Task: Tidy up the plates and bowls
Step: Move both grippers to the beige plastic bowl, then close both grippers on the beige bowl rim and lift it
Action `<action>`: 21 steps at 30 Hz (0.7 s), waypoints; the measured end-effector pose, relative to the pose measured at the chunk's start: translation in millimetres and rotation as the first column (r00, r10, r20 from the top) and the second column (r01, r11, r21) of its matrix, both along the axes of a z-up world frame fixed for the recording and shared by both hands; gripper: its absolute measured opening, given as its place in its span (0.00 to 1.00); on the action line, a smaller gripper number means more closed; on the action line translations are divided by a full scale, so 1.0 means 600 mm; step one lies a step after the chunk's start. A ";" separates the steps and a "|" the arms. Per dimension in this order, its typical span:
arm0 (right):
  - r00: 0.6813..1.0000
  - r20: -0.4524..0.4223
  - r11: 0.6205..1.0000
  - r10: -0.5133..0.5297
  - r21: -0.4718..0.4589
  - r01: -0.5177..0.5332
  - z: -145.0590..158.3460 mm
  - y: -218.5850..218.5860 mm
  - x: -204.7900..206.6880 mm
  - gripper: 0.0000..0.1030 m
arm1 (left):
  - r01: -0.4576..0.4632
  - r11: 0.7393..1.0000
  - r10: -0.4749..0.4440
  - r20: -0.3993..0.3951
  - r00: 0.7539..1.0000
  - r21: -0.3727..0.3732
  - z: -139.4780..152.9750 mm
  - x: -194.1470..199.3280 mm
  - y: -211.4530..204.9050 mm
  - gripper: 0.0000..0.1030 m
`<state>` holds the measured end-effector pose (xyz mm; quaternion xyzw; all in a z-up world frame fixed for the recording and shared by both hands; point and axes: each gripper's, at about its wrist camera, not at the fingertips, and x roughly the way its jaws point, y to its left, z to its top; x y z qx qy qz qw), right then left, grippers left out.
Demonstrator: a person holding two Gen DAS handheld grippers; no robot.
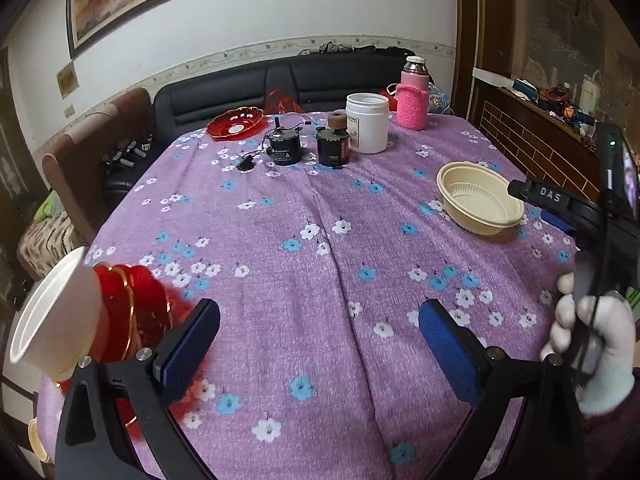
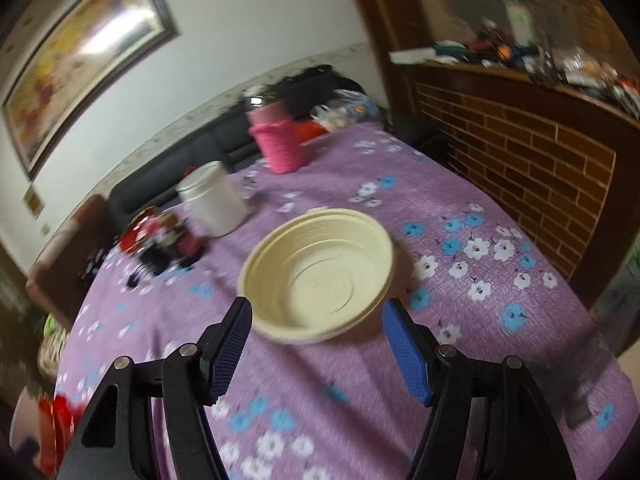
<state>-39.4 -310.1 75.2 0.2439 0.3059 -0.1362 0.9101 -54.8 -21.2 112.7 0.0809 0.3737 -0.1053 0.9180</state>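
A cream plastic bowl (image 1: 480, 204) sits on the purple floral tablecloth (image 1: 320, 280) far right of the left gripper (image 1: 320, 344), whose jaws stand wide and empty. Beside it, the right gripper (image 1: 532, 194) reads "DAS", held by a white-gloved hand (image 1: 592, 352). At the left edge, a white cup and red dishes (image 1: 132, 312) blur together. From the right wrist, the bowl (image 2: 320, 272) lies just beyond the wide-open right gripper (image 2: 316, 348); the white jar (image 2: 216, 204) is blurred, its label unreadable.
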 end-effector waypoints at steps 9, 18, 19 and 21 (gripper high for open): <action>0.996 -0.011 0.994 -0.091 -0.056 0.090 -0.017 -0.039 0.067 0.69 | 0.058 0.991 -0.070 -0.100 0.993 -0.117 0.005 0.134 -0.060 0.97; 0.995 -0.078 0.996 -0.066 -0.058 0.062 -0.059 -0.058 0.101 0.69 | -0.004 0.974 -0.069 -0.311 0.948 -0.229 -0.064 0.246 -0.116 0.96; 0.994 -0.092 0.997 -0.063 -0.057 0.058 -0.065 -0.059 0.104 0.69 | -0.009 0.973 -0.069 -0.332 0.941 -0.230 -0.077 0.251 -0.121 0.96; 0.992 -0.119 0.999 -0.036 -0.032 0.033 -0.080 -0.060 0.111 0.60 | -0.016 0.973 -0.069 -0.355 0.932 -0.229 -0.090 0.254 -0.126 0.96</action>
